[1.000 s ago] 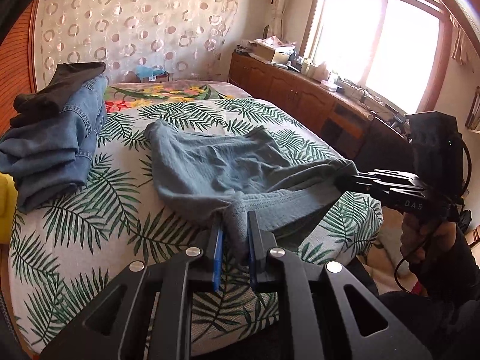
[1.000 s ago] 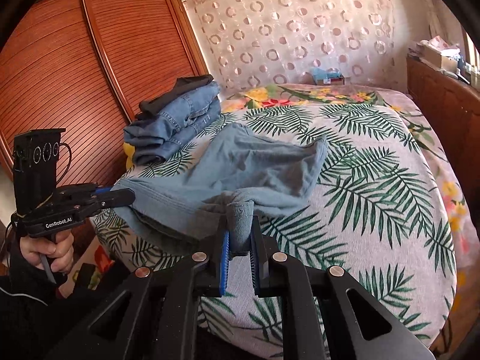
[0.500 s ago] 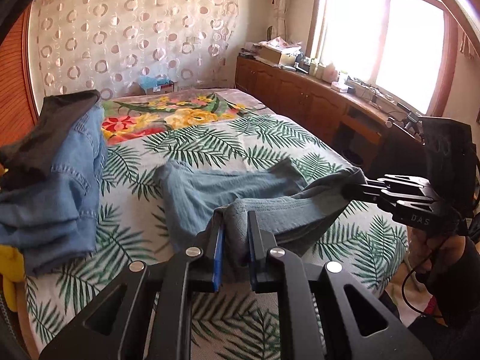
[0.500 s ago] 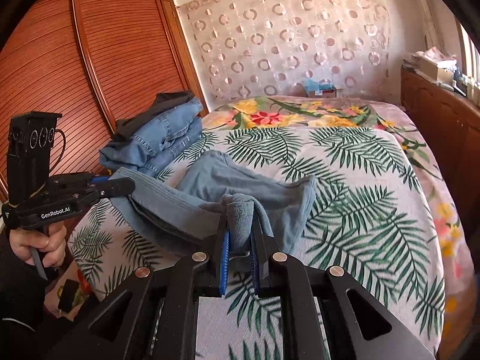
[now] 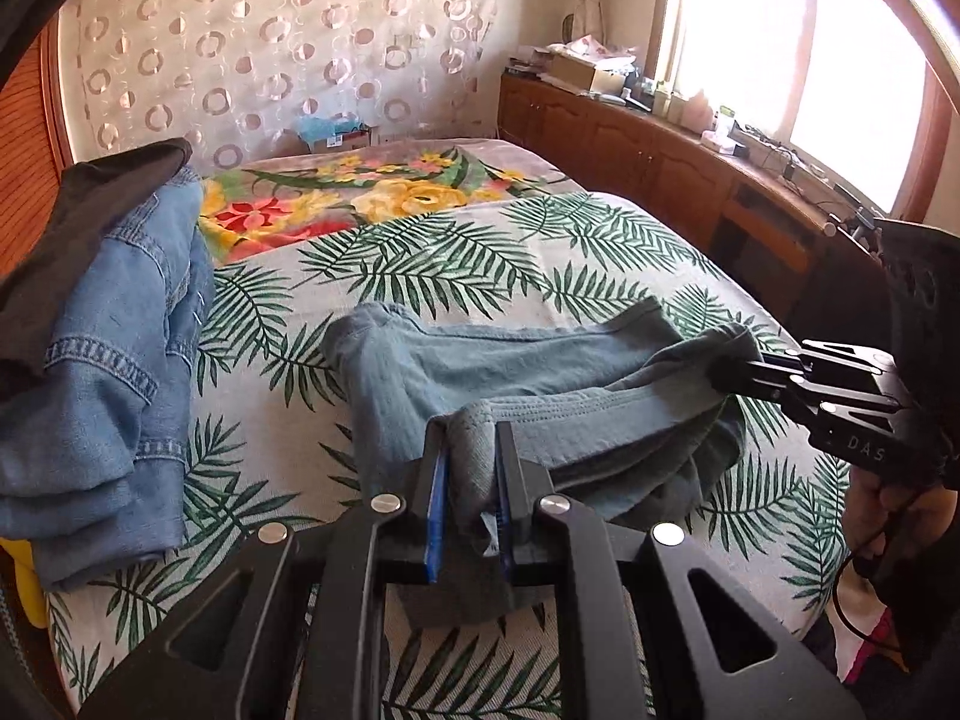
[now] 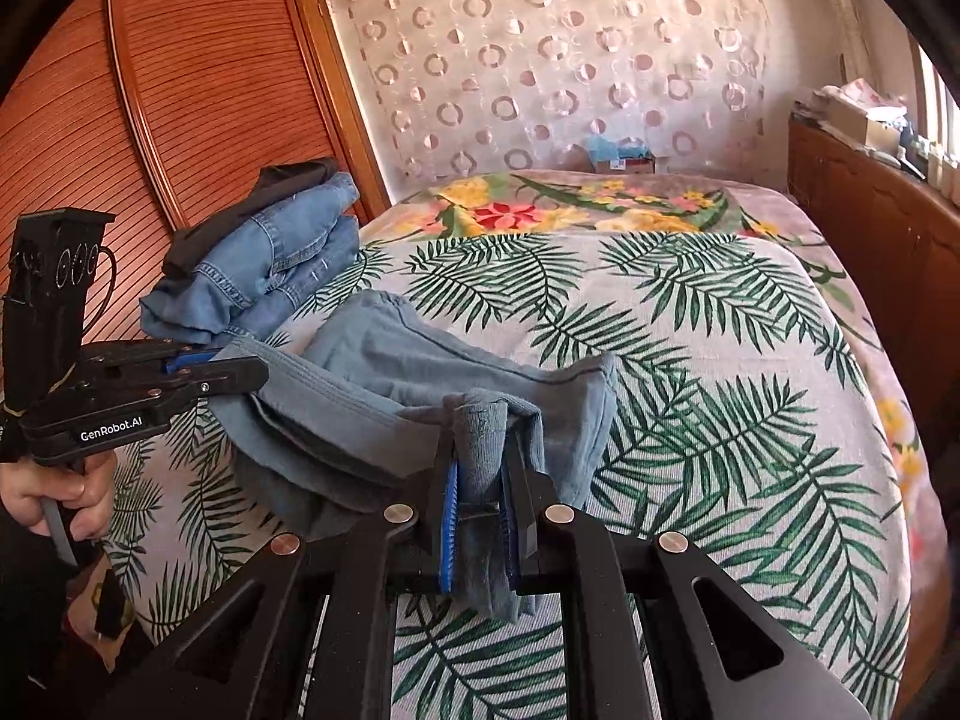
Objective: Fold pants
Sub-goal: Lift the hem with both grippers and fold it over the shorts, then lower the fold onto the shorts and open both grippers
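Denim pile (image 5: 96, 360) lies beside grey-blue pants (image 5: 528, 372), both claws (image 5: 471, 468) (image 6: 483, 468) clamped on them.

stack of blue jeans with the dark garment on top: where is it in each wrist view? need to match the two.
Left wrist view: the stack of blue jeans fills the left edge, on the bed, left of the grey-blue pants.
Right wrist view: the stack sits upper left of centre, against the wooden wardrobe, behind the pants.
Shared landmark: the tissue box at the head of the bed.
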The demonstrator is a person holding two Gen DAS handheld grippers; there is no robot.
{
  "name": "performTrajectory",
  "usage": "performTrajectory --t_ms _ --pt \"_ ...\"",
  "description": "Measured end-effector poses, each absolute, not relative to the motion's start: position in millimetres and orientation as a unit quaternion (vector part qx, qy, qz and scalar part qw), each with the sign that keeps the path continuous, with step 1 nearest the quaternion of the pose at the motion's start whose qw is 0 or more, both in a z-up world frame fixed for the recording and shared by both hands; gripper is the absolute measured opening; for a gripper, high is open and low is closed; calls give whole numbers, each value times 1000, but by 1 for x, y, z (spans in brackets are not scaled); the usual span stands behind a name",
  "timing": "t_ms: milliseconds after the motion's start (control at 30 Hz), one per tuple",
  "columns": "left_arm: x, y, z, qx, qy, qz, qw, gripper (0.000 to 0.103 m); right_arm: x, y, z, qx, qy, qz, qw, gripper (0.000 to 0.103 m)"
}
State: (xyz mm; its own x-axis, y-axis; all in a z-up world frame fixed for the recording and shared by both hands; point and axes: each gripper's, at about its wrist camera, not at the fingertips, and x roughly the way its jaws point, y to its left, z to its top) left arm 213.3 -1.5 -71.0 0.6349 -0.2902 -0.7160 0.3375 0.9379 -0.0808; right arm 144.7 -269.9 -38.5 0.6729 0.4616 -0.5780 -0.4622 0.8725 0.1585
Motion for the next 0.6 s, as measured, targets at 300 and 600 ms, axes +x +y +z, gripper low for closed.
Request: performTrajectory --t_ms 300,600 --pt "227 -5 -66 44 391 -162 905 15 162 -264 -42 -15 322 244 915 12" --pt "216 1 -72 36 393 -168 903 57 158 -271 -38 -13 318 234 919 39"
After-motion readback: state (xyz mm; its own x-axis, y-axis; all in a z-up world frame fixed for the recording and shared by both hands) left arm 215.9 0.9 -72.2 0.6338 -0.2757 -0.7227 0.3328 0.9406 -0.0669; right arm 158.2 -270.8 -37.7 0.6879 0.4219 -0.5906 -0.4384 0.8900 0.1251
